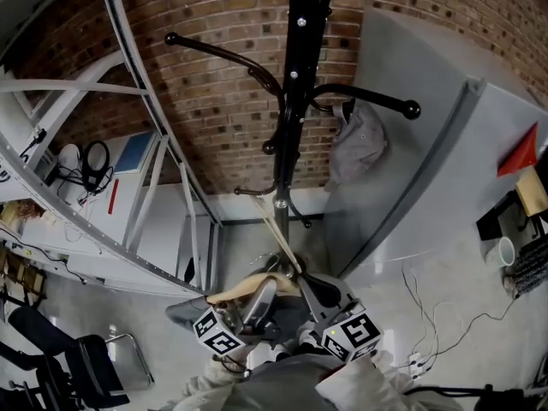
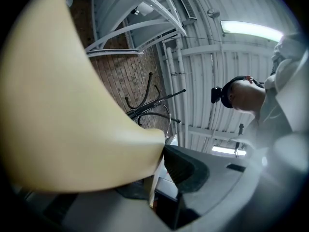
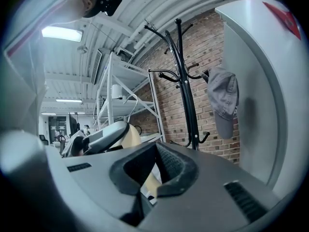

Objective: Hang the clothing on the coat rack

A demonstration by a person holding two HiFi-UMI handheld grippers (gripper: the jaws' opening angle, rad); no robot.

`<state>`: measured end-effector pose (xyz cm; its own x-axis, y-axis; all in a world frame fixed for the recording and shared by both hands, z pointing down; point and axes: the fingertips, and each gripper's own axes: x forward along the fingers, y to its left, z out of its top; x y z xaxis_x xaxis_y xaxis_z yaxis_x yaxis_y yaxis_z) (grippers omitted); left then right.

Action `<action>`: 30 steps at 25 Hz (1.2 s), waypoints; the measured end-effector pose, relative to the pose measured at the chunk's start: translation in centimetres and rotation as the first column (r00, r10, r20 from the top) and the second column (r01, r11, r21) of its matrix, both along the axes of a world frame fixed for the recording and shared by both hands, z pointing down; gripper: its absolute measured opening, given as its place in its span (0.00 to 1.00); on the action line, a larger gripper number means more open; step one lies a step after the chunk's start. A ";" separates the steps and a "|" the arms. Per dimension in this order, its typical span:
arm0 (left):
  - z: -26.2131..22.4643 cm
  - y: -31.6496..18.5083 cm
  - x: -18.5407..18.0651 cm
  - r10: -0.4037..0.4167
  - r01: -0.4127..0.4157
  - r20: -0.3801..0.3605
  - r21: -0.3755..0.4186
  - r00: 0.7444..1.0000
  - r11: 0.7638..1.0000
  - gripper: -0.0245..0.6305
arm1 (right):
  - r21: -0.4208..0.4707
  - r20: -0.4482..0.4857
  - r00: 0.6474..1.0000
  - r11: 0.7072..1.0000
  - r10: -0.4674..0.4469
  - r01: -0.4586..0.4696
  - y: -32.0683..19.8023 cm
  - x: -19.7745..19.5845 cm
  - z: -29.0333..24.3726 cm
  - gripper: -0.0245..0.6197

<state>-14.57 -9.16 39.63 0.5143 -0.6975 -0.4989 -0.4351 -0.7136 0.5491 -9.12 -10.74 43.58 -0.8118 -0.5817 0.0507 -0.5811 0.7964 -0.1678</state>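
While looking down through the head view, saw the black coat rack (image 1: 295,101) standing against the brick wall (image 1: 223,101), with a grey cap (image 1: 360,144) hanging under its right-hand arm, beside a grey panel (image 1: 428,101). Found both claws low in the frame and close together, in front of the rack's foot: left claw (image 1: 259,298) and right claw (image 1: 312,291), each with its marker cube (image 1: 218,332) turned upward. Noted the cream clothing (image 1: 240,293) lying across the two claws, and a thin cream strap (image 1: 278,229) running from it up toward the pole; could not tell what kind of garment. Turning to the left gripper view, saw the cream clothing (image 2: 63,120) filling the whole left half, right up against the lens. Saw the left claw (image 2: 161,156) clamped narrow on it, the cloth pressed against the dark right pad and a thin edge of it dropping through the gap; left jaw covered by the cloth. Made out the coat rack (image 2: 149,105) small and tilted beyond, and a ceiling light (image 2: 251,30) at upper right. Turning to the right gripper view, found the right claw (image 3: 157,170) drawn almost together, with a strip of the cream clothing (image 3: 150,182) caught in the slim gap. Saw the left claw (image 3: 99,137) just beside it at the left, holding the same cloth. Saw the coat rack (image 3: 186,81) upright ahead, well apart from the claws, the grey cap (image 3: 223,103) on its arm, and white metal shelving (image 3: 108,81) to its left.
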 end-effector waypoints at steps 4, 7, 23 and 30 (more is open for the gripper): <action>-0.5 -1.1 1.0 0.002 -0.002 0.014 0.004 1.000 1.000 0.19 | 0.009 0.010 1.000 1.000 -0.021 0.021 -0.9 0.6 -0.6 0.08; -1.1 -2.2 1.3 -0.011 0.011 0.026 0.013 1.000 1.000 0.19 | 0.018 0.021 0.999 0.999 -0.032 0.032 -2.1 1.2 -0.8 0.08; -3.0 -6.0 1.1 -0.010 0.009 0.029 0.046 1.000 0.999 0.19 | 0.063 0.058 0.996 0.996 -0.067 0.064 -6.6 0.6 -3.1 0.08; -3.8 -7.6 0.7 0.047 -0.049 0.033 0.075 0.998 0.996 0.19 | 0.109 0.031 0.999 0.994 -0.012 0.008 -7.8 0.0 -4.2 0.08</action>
<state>-13.87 -16.73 35.81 0.5624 -0.6324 -0.5327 -0.4157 -0.7731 0.4790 -9.16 -18.49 39.40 -0.8178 -0.5743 -0.0384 -0.5689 0.8166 -0.0978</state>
